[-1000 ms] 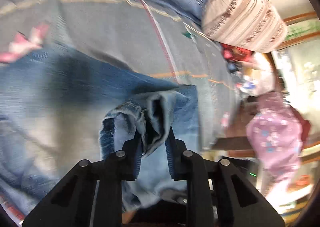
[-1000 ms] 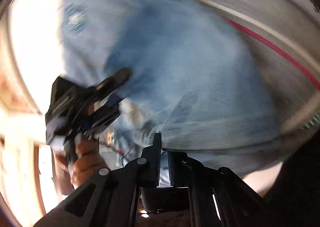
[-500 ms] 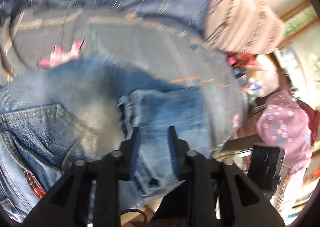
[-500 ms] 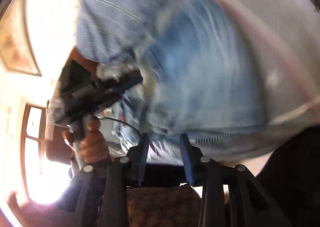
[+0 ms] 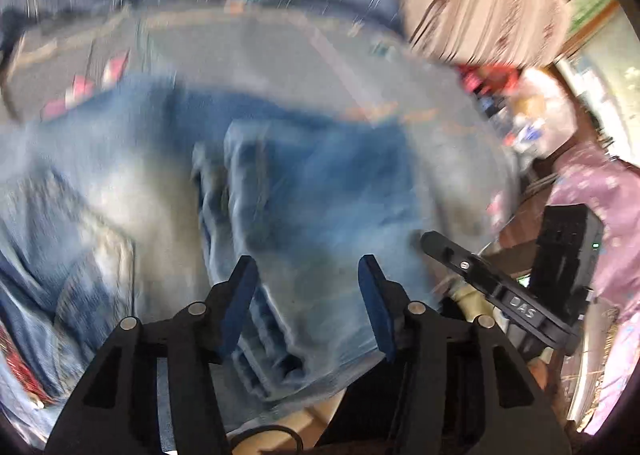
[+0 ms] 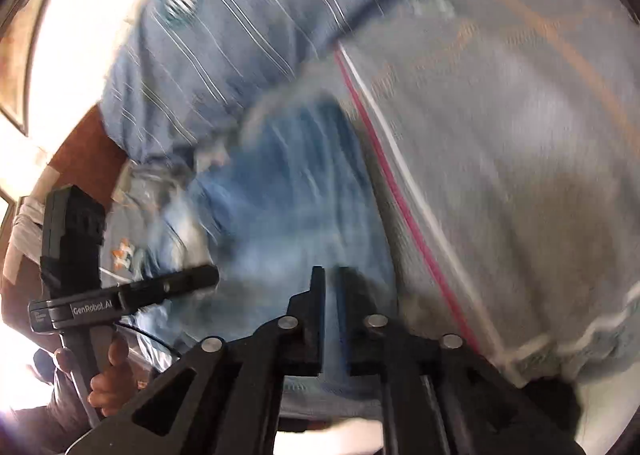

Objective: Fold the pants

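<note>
Grey blanket [image 5: 248,67] carries the blue jeans [image 5: 312,191], folded over. Left gripper [image 5: 308,295] hangs above the hem, jaws spread and just been opening, pinching nothing. Right gripper [image 6: 330,295] jaws have just closed, nearly together, nothing visibly between them.

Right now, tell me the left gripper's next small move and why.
Probably back the left gripper off the jeans. Its jaws have just been opening and stand apart over the folded hem, pressing nothing, so the fold looks released; lifting away should avoid dragging it.
</note>
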The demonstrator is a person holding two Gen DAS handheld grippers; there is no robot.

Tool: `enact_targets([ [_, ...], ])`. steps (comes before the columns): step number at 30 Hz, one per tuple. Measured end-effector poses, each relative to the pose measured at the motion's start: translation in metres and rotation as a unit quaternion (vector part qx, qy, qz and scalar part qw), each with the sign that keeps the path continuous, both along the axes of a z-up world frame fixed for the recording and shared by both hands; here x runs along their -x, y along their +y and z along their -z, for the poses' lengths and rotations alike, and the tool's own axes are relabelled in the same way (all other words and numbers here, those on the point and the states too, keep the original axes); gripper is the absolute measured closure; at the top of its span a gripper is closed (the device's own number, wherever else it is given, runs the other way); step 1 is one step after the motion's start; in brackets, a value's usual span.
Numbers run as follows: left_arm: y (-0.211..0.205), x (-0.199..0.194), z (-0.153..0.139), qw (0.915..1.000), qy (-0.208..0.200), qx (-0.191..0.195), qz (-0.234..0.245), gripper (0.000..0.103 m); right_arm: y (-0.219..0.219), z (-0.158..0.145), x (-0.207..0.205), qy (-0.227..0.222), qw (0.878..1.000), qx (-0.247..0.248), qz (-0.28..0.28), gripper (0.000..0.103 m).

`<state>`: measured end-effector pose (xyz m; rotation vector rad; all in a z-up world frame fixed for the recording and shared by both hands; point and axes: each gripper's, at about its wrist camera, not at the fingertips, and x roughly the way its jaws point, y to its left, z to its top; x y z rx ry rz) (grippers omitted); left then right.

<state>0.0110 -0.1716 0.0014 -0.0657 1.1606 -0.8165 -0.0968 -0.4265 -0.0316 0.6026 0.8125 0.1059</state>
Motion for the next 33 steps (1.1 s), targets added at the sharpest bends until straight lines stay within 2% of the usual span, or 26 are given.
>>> enact_targets([
  [3, -0.006, -0.011, -0.012, 0.9994, -0.025, 0.009, -0.02, 0.05, -0.006, -0.023, -0.015, -0.037, 0.999, 0.012, 0.002, 0.089],
  [5, -0.012, -0.027, 0.0, 0.9993, 0.003, 0.004, -0.036, 0.05, -0.008, -0.033, -0.026, -0.047, 0.999, 0.006, -0.003, 0.088],
  [7, -0.017, -0.04, 0.017, 0.9976, 0.041, 0.001, -0.055, 0.05, -0.009, -0.023, -0.041, -0.051, 0.999, 0.009, -0.006, 0.086],
  [9, -0.016, -0.05, 0.034, 0.9947, 0.071, 0.01, -0.073, 0.05, -0.011, -0.001, -0.059, -0.017, 1.0, 0.019, -0.006, 0.085],
  [10, -0.015, -0.05, 0.031, 0.9945, 0.067, 0.019, -0.078, 0.048, -0.008, 0.007, -0.067, -0.006, 1.0, 0.014, -0.007, 0.085],
  [12, -0.019, -0.051, 0.031, 0.9952, 0.065, 0.016, -0.071, 0.047, -0.009, 0.008, -0.066, -0.032, 0.999, 0.009, -0.003, 0.086],
  [17, -0.012, -0.041, 0.023, 0.9959, 0.061, 0.012, -0.065, 0.047, -0.009, 0.004, -0.064, -0.025, 1.0, 0.005, -0.002, 0.086],
  [19, 0.003, -0.04, 0.011, 0.9949, 0.06, 0.026, -0.076, 0.047, -0.006, -0.001, -0.056, -0.017, 1.0, 0.011, 0.004, 0.083],
  [20, 0.018, -0.039, 0.003, 0.994, 0.055, 0.036, -0.087, 0.047, -0.005, -0.004, -0.051, -0.016, 1.0, 0.016, 0.004, 0.076],
  [21, 0.032, -0.04, -0.002, 0.9932, 0.052, 0.042, -0.096, 0.047, 0.001, -0.009, -0.047, -0.015, 1.0, 0.027, 0.002, 0.065],
  [23, 0.068, -0.041, -0.014, 0.9896, 0.05, 0.064, -0.119, 0.046, 0.017, -0.019, -0.041, -0.016, 0.998, 0.057, -0.005, 0.055],
  [26, 0.132, -0.045, -0.024, 0.981, 0.058, 0.098, -0.157, 0.044, 0.057, -0.033, -0.036, -0.025, 0.994, 0.095, -0.04, 0.048],
  [28, 0.17, -0.047, -0.027, 0.9761, 0.055, 0.103, -0.183, 0.041, 0.097, -0.041, -0.037, -0.033, 0.988, 0.129, -0.084, 0.042],
  [31, 0.235, -0.046, -0.024, 0.9656, 0.041, 0.092, -0.24, 0.034, 0.169, -0.049, -0.037, -0.057, 0.967, 0.186, -0.163, 0.038],
  [33, 0.275, -0.045, -0.012, 0.9571, 0.053, 0.093, -0.269, 0.034, 0.221, -0.049, -0.035, -0.075, 0.945, 0.231, -0.218, 0.037],
])
